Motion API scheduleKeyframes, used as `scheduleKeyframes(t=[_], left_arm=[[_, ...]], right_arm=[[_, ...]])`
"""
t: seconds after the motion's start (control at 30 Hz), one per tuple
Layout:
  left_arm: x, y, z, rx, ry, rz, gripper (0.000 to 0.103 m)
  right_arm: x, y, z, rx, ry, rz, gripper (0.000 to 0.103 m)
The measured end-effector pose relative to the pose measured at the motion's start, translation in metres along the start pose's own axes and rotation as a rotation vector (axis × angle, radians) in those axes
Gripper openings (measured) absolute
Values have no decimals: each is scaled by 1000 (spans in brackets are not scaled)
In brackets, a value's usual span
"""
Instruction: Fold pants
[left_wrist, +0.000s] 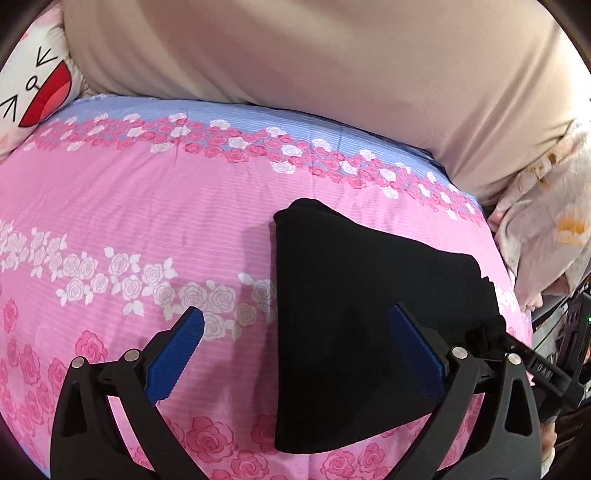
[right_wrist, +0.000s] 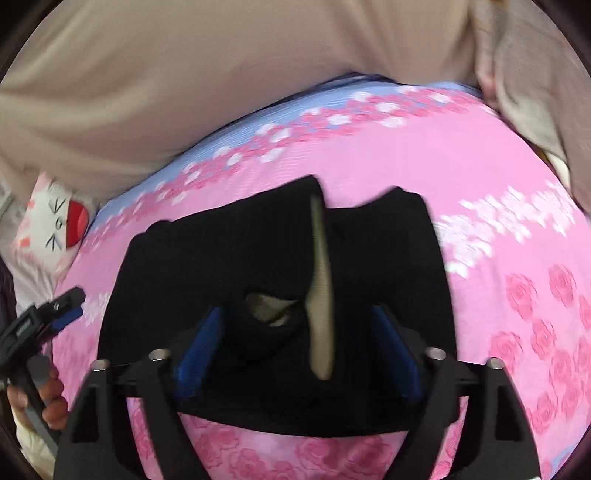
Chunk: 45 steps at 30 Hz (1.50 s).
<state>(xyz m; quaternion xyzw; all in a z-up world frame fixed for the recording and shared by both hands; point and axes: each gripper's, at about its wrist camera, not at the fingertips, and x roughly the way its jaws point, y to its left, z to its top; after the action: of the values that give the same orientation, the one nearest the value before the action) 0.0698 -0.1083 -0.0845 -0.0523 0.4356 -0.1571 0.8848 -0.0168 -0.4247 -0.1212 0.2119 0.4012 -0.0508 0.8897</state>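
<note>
Black pants (left_wrist: 351, 314) lie folded into a compact block on the pink rose-print bed sheet (left_wrist: 129, 206). My left gripper (left_wrist: 299, 325) is open above the left edge of the pants, its right finger over the cloth and its left finger over the sheet. In the right wrist view the pants (right_wrist: 221, 258) show a tan lining strip (right_wrist: 321, 295). My right gripper (right_wrist: 299, 328) is open with both blue pads astride a raised bunch of the black cloth. The view is blurred. The left gripper (right_wrist: 59, 310) shows at the left there.
A beige padded headboard or cushion (left_wrist: 314, 55) runs along the far edge of the bed. A white cartoon pillow (left_wrist: 33, 81) lies at the far left. A floral blanket (left_wrist: 546, 229) is heaped at the right.
</note>
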Motion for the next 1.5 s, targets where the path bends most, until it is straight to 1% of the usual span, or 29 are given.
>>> scheduleKeyframes(t=[0.1, 0.23, 0.33, 0.4, 0.43, 0.47, 0.5, 0.57, 0.63, 0.67, 0.73, 0.77, 0.8, 0.83, 0.87, 0.9, 0.93, 1.0, 1.03, 1.13, 1.17, 1.2, 1.23, 1.27, 1.3, 1.33, 1.37, 1.4, 1.5], left_arm=[[1, -3, -4, 38, -6, 13, 98], [13, -8, -10, 64, 29, 5, 98], [17, -11, -13, 70, 47, -4, 98], [15, -13, -14, 76, 37, -7, 98], [14, -14, -14, 78, 31, -7, 98], [14, -14, -14, 79, 28, -3, 98], [14, -15, -14, 80, 31, -2, 98], [14, -15, -14, 77, 42, -3, 98], [11, -15, -14, 73, 38, -12, 98], [10, -16, -15, 74, 36, -19, 98], [12, -19, -18, 77, 41, -31, 98], [16, -21, -21, 81, 52, -37, 98], [22, -24, -25, 83, 70, -47, 98], [28, -26, -29, 82, 93, -58, 98], [37, -29, -33, 73, 130, -74, 98], [42, -31, -35, 64, 154, -92, 98], [47, -32, -38, 54, 180, -115, 98], [54, -33, -42, 33, 206, -133, 98], [57, -32, -44, 17, 210, -139, 98], [61, -31, -46, -3, 185, -142, 98], [63, -32, -46, 1, 184, -144, 98], [63, -34, -46, 7, 175, -155, 98], [65, -37, -46, 20, 167, -169, 96], [65, -39, -45, 38, 160, -183, 79], [67, -43, -45, 73, 165, -246, 57], [66, -43, -42, 75, 168, -260, 54], [63, -42, -39, 70, 168, -276, 39], [58, -41, -33, 82, 165, -285, 30], [33, -25, -11, 84, 146, -336, 25]], right_arm=[[10, -15, -2, 85, 27, 83, 83], [17, -1, -5, 28, 21, 45, 85], [17, 15, -3, 30, 52, 162, 86], [22, 17, -1, 46, 61, 171, 86], [25, 18, -1, 45, 50, 171, 77], [27, 17, -1, 40, 48, 163, 31], [25, 15, 0, 47, 48, 178, 26], [-3, 8, 7, 47, -32, 196, 16], [-40, -2, 12, 32, -118, 186, 16], [-55, -8, 11, 26, -150, 141, 16], [-65, -24, 6, 9, -164, 32, 19], [-56, -41, 1, 23, -122, -21, 26], [-38, -58, -6, 43, -47, -53, 30], [-19, -76, -17, 81, 10, -46, 38], [-26, -85, -23, 132, -47, 3, 39], [-32, -89, -24, 172, -51, 29, 42], [-41, -88, -23, 191, -50, 10, 48], [-54, -86, -21, 175, -110, -34, 64], [-55, -86, -19, 164, -122, -42, 78], [-28, -96, -19, 204, -15, -2, 80], [-21, -96, -20, 218, -33, 32, 85], [-20, -94, -20, 209, -48, 59, 85], [-13, -89, -20, 208, -28, 93, 83], [-9, -85, -19, 191, -41, 80, 67], [-6, -80, -19, 184, -34, 68, 62], [-6, -72, -17, 170, -42, 39, 57], [-9, -66, -15, 165, -43, 40, 44], [-15, -58, -12, 153, -53, 40, 41], [-38, -23, -7, 100, -85, 98, 36]])
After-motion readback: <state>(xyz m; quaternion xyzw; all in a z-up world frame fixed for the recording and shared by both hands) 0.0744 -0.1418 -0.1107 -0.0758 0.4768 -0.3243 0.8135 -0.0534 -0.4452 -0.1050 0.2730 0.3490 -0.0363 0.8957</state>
